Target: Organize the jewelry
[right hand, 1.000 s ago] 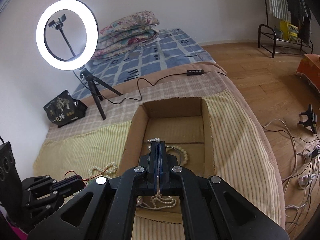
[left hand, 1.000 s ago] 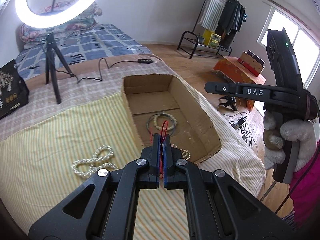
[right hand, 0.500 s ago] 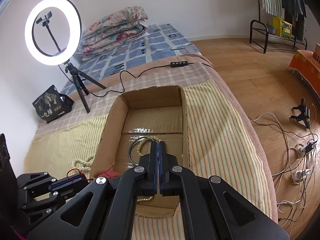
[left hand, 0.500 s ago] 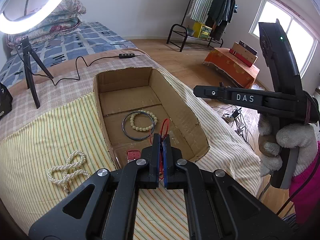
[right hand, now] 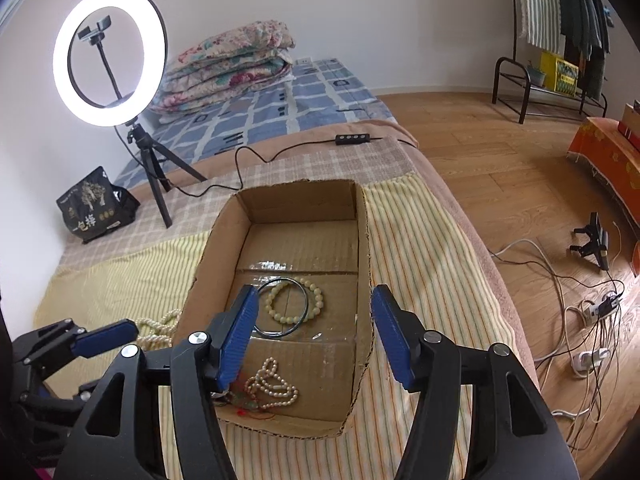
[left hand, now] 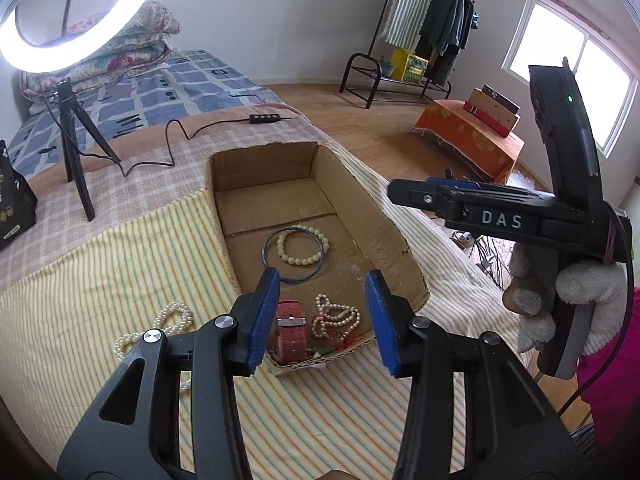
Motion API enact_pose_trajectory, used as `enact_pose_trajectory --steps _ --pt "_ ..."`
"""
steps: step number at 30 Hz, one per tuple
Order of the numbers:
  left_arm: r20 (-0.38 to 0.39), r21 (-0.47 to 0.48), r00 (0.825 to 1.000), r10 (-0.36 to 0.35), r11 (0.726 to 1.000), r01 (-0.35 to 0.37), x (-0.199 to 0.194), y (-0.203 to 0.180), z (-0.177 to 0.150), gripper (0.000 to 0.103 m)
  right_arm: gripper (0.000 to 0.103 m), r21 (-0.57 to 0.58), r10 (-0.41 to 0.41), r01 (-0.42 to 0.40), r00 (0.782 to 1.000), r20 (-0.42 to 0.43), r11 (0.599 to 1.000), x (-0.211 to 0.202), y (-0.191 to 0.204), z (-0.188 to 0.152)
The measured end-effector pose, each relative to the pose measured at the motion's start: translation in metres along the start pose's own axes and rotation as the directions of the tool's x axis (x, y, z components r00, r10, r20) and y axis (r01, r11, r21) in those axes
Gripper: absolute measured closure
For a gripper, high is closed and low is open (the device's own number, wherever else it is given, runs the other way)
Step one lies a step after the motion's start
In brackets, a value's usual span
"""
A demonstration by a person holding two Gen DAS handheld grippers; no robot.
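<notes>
The left gripper [left hand: 322, 322] hung over the near end of the open brown cardboard box [left hand: 394, 236], its blue-padded tongs spread wide apart with nothing between them. The right gripper [right hand: 314, 334] hovered above the same box, tongs likewise parted and empty; in the left wrist view it appeared side-on, held by a white-gloved hand [left hand: 568, 312].

Inside the box lay a thin dark metal bangle [left hand: 294, 256] with a cream bead bracelet [left hand: 303, 245] resting within its ring. Nearer the front edge sat a red woven watch strap [left hand: 291, 336], a bunched small pearl necklace [left hand: 336, 316] just beside it, and a tangle of red cord with a green piece [left hand: 332, 346] against the front wall.

Outside the box, on the yellow striped cloth [left hand: 100, 272], a looped white pearl strand [left hand: 160, 326] lay near the box's left wall. Farther back stood a lit ring light on a black tripod [right hand: 110, 56], and a black printed bag [right hand: 94, 206] rested beside the tripod.
</notes>
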State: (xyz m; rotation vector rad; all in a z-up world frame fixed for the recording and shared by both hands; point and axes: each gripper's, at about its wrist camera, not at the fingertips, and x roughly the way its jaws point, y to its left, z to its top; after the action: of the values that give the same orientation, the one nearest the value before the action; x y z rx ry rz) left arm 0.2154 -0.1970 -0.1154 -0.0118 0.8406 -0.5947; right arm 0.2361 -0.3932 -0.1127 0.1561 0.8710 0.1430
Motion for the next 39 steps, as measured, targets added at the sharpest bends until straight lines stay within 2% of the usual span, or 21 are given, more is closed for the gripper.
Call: enact_pose_trajectory --steps 4,11,17,21,24,28,30,39 --pt "0.011 -0.017 0.999 0.034 0.999 -0.034 -0.012 0.019 0.0 0.058 0.035 -0.006 -0.015 0.015 1.0 0.012 1.0 -0.006 0.002 -0.004" --pt "0.0 -0.106 0.995 0.098 0.99 -0.097 -0.031 0.08 0.0 0.058 0.035 -0.052 0.025 -0.023 0.999 0.039 0.998 -0.024 0.021 -0.027" --pt "-0.058 -0.166 0.985 0.159 0.972 -0.167 -0.025 0.128 -0.016 0.058 0.035 -0.116 0.119 -0.114 0.993 0.029 0.987 -0.033 0.056 -0.057" --pt "-0.112 -0.205 0.981 0.157 0.963 -0.178 -0.016 0.147 -0.029 0.058 0.035 -0.191 0.171 -0.17 0.985 -0.007 0.967 -0.035 0.084 -0.074" --pt "-0.148 -0.181 0.976 0.16 0.966 -0.185 -0.007 0.148 -0.038 0.058 0.035 -0.248 0.182 -0.187 0.982 -0.043 0.951 -0.032 0.104 -0.084" --pt "-0.176 -0.125 0.971 0.159 0.975 -0.182 0.0 0.139 -0.045 0.059 0.035 -0.267 0.215 -0.237 0.971 -0.107 0.934 -0.024 0.117 -0.092" --pt "-0.188 -0.108 0.97 0.152 0.979 -0.174 0.004 0.135 -0.046 0.069 0.035 -0.267 0.214 -0.239 0.97 -0.118 0.934 -0.02 0.12 -0.094" --pt "-0.258 -0.071 0.954 0.154 0.982 -0.178 0.03 0.132 -0.057 0.078 0.035 -0.237 0.209 -0.24 0.967 -0.147 0.941 -0.012 0.112 -0.1"
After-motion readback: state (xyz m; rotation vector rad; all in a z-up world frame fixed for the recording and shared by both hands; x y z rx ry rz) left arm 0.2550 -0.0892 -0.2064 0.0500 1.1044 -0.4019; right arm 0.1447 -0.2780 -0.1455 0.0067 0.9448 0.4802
